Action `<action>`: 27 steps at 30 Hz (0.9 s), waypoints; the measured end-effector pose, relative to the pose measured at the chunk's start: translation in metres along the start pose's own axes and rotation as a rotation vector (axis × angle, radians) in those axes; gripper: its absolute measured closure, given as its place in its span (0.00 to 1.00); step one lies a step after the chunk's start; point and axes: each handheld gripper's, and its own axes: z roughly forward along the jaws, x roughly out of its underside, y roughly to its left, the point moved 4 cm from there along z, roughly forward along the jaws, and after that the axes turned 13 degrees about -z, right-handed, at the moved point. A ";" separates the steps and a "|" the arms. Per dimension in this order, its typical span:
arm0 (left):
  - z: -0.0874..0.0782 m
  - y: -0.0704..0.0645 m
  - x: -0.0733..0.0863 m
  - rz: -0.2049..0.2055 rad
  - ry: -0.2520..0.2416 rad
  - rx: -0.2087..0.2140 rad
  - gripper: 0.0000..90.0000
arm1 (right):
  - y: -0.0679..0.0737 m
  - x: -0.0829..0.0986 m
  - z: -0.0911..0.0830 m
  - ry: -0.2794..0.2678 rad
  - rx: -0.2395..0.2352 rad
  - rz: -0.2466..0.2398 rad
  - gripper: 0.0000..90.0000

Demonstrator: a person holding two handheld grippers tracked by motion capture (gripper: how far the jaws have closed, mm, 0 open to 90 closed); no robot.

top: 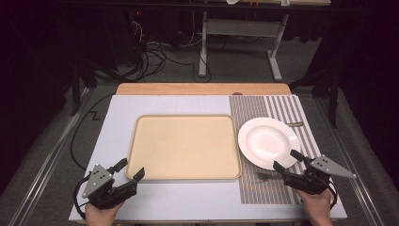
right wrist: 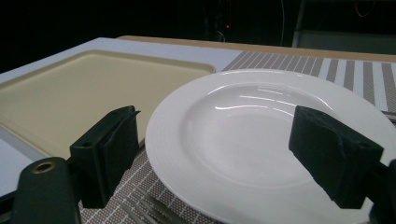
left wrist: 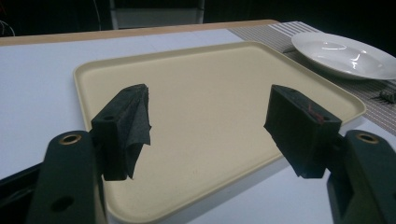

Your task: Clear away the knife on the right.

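Jaws are spread wide on the right gripper (top: 287,160), nothing pinched, and they are aimed at the near rim of the plate (right wrist: 261,135). The plate is seen resting on the striped mat (top: 263,188) at the table's right, just beside the tray (top: 184,147). A fork (top: 267,176) lies on the mat under this gripper. On the left gripper (top: 131,170), jaws are likewise held apart and empty, poised over the tray's near left corner. The step is judged an approach, with no grasp made yet. Next, the rim would need to be taken between the 2 right jaws and closed on firmly, the glazed edge likely being slippery.
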 end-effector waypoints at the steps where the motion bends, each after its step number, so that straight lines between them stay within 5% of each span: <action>1: 0.000 0.000 0.000 0.001 -0.001 0.001 0.35 | 0.000 -0.003 0.000 -0.004 -0.005 0.003 0.18; 15: 0.000 0.000 0.000 0.000 0.000 -0.006 0.35 | -0.009 -0.018 0.014 0.018 -0.007 -0.027 0.18; 27: 0.001 -0.001 0.001 -0.001 0.000 -0.006 0.35 | -0.024 -0.023 0.028 0.027 0.042 -0.014 0.18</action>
